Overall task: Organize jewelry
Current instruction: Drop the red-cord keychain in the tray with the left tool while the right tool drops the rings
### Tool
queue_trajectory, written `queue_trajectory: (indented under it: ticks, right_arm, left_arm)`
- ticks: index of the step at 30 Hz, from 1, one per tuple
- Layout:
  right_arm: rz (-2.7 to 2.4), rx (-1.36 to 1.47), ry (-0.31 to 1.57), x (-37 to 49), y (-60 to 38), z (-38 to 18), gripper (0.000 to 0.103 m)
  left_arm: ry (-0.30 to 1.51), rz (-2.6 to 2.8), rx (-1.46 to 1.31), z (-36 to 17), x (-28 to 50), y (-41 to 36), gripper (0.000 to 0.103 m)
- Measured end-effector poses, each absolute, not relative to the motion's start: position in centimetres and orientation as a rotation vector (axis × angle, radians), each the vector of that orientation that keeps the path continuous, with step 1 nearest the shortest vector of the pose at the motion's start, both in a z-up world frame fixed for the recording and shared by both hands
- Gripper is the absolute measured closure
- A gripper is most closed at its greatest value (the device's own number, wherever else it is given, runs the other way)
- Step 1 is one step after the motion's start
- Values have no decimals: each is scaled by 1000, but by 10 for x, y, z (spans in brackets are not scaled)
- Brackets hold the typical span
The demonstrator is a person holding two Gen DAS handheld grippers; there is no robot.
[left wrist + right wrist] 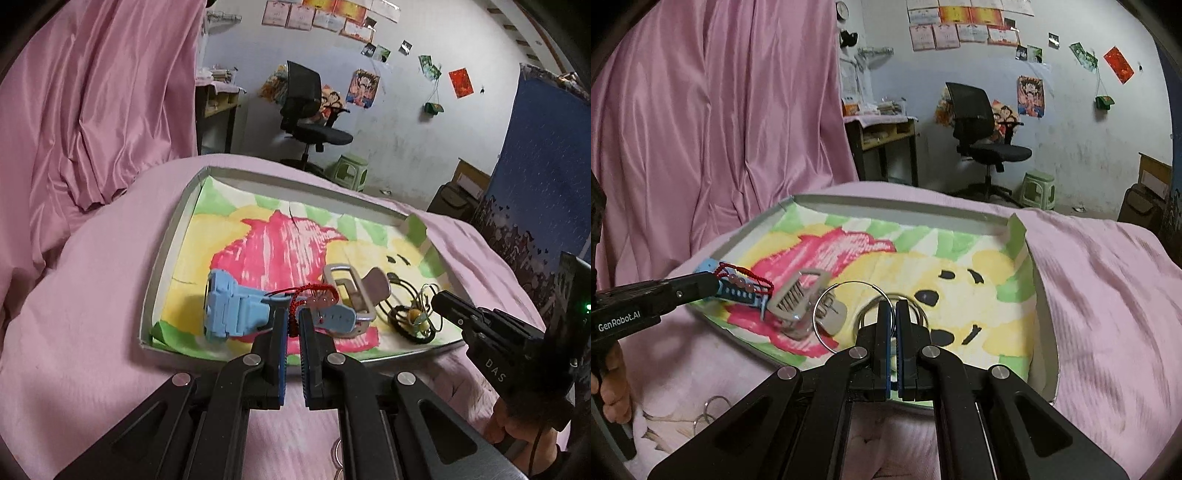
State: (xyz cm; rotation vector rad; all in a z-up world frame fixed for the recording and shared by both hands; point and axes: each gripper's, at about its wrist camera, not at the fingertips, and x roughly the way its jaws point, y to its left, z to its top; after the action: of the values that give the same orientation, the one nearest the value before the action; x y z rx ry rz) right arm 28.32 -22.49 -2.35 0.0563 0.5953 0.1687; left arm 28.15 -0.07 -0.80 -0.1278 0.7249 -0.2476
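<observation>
Pink bedding carries a shallow box lined with a painted cartoon sheet. Inside lie a blue watch and grey clip. Left gripper is clenched on a red beaded cord; right gripper is clenched on a thin wire hoop.

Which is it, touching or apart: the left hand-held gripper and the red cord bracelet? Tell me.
Touching. The left wrist view shows the left hand-held gripper shut on the red cord bracelet, the cord running between its closed pads.

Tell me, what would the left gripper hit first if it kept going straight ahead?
Probably the blue watch in the tray; depth is unclear. The left gripper, shut on a red string bracelet, points right at it.
</observation>
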Motion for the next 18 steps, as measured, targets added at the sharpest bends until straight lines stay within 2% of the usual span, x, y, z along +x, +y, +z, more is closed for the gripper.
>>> queue_trajectory:
  ticks: [13, 15, 18]
  right_arm:
    - [148, 26, 671, 288, -226, -31, 100]
    - [142, 24, 676, 289, -227, -32, 100]
    - [136, 21, 687, 289, -228, -33, 100]
  left_arm:
    - [770, -229, -109, -15, 284, -1, 95]
    - [766, -234, -103, -14, 282, -2, 92]
    - [750, -237, -98, -13, 277, -3, 77]
